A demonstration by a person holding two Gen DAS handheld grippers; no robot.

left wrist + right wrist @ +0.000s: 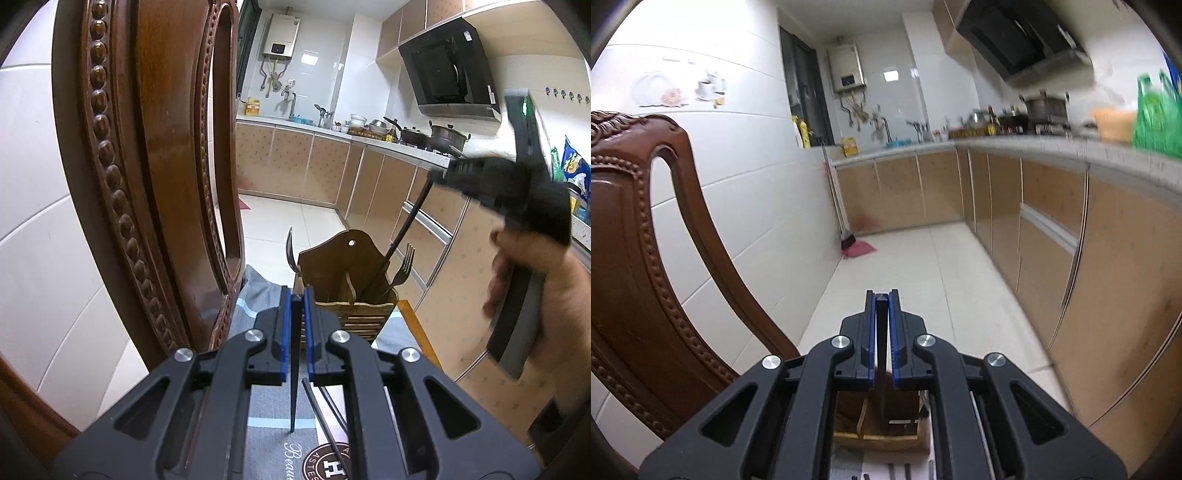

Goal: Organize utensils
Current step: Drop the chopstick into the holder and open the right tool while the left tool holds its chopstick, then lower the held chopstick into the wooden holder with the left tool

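A wooden utensil holder stands on the table ahead of my left gripper; it holds a fork and a spoon. My left gripper is shut on a dark chopstick pointing down at the mat. My right gripper is up at the right, shut on another dark chopstick whose tip reaches into the holder. In the right wrist view my right gripper is shut on that chopstick, above the holder.
A carved wooden chair back stands close at the left. Two loose chopsticks lie on the grey placemat. Kitchen cabinets and a counter with pots run along the right.
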